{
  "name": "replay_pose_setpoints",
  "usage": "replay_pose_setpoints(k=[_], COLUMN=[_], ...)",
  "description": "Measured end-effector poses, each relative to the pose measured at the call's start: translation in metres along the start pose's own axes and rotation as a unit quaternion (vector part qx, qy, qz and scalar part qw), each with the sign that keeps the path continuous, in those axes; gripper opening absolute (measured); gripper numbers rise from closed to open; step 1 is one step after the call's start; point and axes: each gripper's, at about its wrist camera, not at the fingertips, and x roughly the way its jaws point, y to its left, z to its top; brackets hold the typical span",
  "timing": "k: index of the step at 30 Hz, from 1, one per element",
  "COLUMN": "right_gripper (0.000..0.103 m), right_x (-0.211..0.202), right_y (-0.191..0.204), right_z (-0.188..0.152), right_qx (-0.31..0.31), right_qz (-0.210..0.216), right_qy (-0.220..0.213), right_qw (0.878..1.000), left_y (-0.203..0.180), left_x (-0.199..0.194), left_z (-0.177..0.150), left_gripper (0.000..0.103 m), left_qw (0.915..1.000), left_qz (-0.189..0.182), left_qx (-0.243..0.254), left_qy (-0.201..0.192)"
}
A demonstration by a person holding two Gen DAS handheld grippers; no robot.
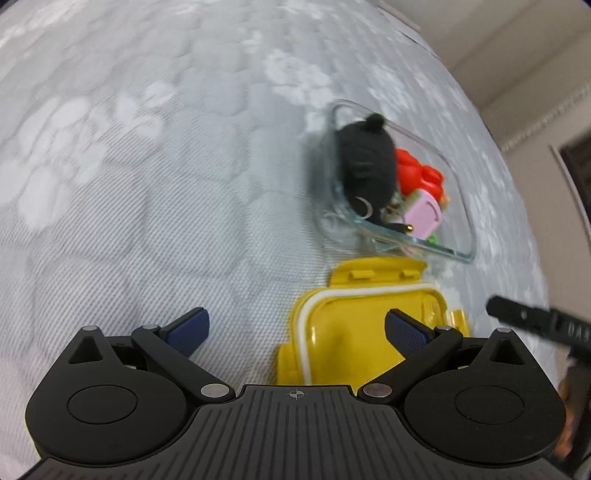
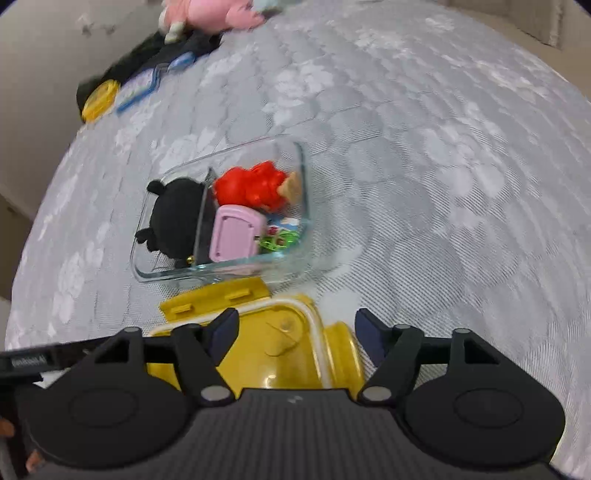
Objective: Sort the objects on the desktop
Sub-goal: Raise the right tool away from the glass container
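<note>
A clear glass box (image 1: 461,206) (image 2: 295,254) sits on the grey patterned cloth. It holds a black plush toy (image 1: 365,162) (image 2: 177,218), a red toy (image 1: 417,177) (image 2: 251,186), a pink case (image 1: 424,216) (image 2: 232,236) and a green item (image 2: 277,243). A yellow lid (image 1: 354,339) (image 2: 280,350) lies upside down just in front of the box. My left gripper (image 1: 295,328) is open, its right finger above the lid. My right gripper (image 2: 295,332) is open above the lid.
At the far left edge of the cloth in the right wrist view lie a pink plush (image 2: 214,14), a black item (image 2: 147,55), a yellow disc (image 2: 99,99) and a blue-edged card (image 2: 140,86). The other gripper's black finger (image 1: 535,321) shows at the right.
</note>
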Motion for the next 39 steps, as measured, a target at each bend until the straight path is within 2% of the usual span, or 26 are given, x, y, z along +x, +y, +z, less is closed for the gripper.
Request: replay_pose_setpoints(k=[2,6,9,14,21,23,26,28,32,35,39], right_gripper=[0.076,0.076,0.076,0.078,0.081,0.081,0.082,0.082,0.082,0.082,0.082], right_x=[-0.002,0.003,0.015,0.033,0.035,0.035,0.032,0.029,0.02,0.019,0.018], right_y=[-0.01,-0.027,-0.039,-0.046,-0.037,-0.034,-0.03,-0.027,-0.01,0.0,0.001], right_z=[-0.01,-0.028,-0.031,-0.028,-0.031,-0.031,-0.031,-0.032,-0.036,-0.04,-0.039], right_qx=[0.016,0.033,0.046,0.071,0.043,0.035,0.024,0.014,-0.047,-0.083,-0.085], right_qz=[0.001,-0.002,-0.013,0.015,0.025,0.025,0.025,0.025,-0.001,-0.019,-0.008], right_qy=[-0.023,-0.05,-0.03,0.017,0.028,0.026,0.019,0.013,-0.017,-0.027,-0.028], right_qw=[1.0,0.998,0.998,0.997,0.998,0.999,0.999,1.0,0.999,0.996,0.996], left_y=[0.001,-0.013,-0.025,-0.038,-0.047,-0.051,-0.056,-0.062,-0.064,-0.059,-0.053], left_x=[-0.001,0.002,0.005,0.006,0.017,0.014,0.007,0.001,-0.009,-0.012,-0.007], left_z=[-0.004,-0.013,-0.018,-0.023,-0.031,-0.032,-0.029,-0.024,-0.013,-0.016,-0.022], left_gripper=[0.103,0.103,0.103,0.103,0.103,0.103,0.103,0.103,0.103,0.103,0.103], left_qw=[0.9999,0.9988,0.9978,0.9953,0.9921,0.9914,0.9939,0.9937,0.993,0.9924,0.992], left_qz=[0.01,0.043,0.044,0.047,0.075,0.067,0.021,0.006,-0.012,-0.01,-0.006], left_qx=[-0.009,0.022,0.049,0.073,0.092,0.101,0.1,0.102,0.095,0.094,0.081], left_qy=[0.002,0.001,-0.013,-0.043,-0.04,-0.049,-0.043,-0.048,-0.068,-0.079,-0.097])
